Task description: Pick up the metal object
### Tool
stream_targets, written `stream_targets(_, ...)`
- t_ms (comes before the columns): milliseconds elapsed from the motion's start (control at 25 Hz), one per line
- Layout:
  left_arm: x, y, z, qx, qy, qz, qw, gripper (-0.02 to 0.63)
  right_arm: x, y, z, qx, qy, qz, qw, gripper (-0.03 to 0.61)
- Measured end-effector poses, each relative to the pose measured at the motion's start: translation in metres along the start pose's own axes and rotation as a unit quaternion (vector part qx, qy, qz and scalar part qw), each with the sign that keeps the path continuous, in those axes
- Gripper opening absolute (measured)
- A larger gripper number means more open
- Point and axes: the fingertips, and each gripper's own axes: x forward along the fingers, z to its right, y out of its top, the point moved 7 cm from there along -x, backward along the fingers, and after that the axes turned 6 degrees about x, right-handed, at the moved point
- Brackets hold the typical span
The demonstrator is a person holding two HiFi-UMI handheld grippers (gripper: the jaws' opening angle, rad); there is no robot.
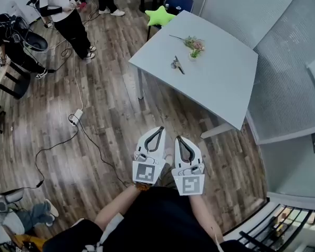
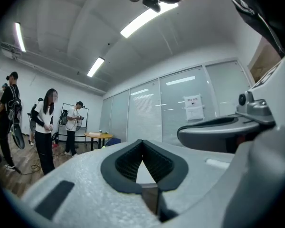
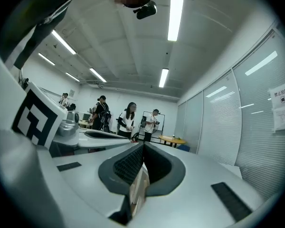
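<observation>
left gripper [image 1: 159,130] & right gripper [image 1: 179,139] both closed, empty, well off the table [image 1: 220,85]; thin metal object [image 1: 177,64] (flowers [image 1: 194,46] near) may skid away.

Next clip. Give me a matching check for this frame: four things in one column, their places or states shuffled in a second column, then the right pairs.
Things:
1. metal object
2. green star cushion
3. white power strip
4. left gripper

Places or states:
A. on the wood floor, among cables
B. jaws shut, nothing between them
C. on the grey table, near the flowers
D. off the table's far corner, by a blue seat

Pairs: 1-C, 2-D, 3-A, 4-B.
</observation>
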Motion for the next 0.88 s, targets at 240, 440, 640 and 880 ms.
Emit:
stream_targets(240, 0.046, -0.011, -0.004, 0.045, -0.03, -0.012, 0.9984, 0.0, 0.034, -0.014, 0.039, 0.028, -0.007, -0.004, 1.0, -0.002)
stream_targets(440, 0.093, -0.009, -0.012, 0.027, -0.022, -0.023, 0.9991, 0.0, 0.073, -0.014, 0.078, 0.031, 0.002, 0.022, 0.999, -0.002)
stream_targets(640, 0.151, 0.001, -0.018, 0.062, -0.018, -0.022, 0.9977, 0.0, 0.11, -0.017, 0.123, 0.043, 0.019, 0.02, 0.999, -0.002)
stream_targets(880, 0.206, -0.003, -0.013, 0.059, -0.014, -0.036, 0.9975, 0.0, 0.142, -0.024, 0.173, 0.059, 0.026, 0.019, 0.998, -0.002)
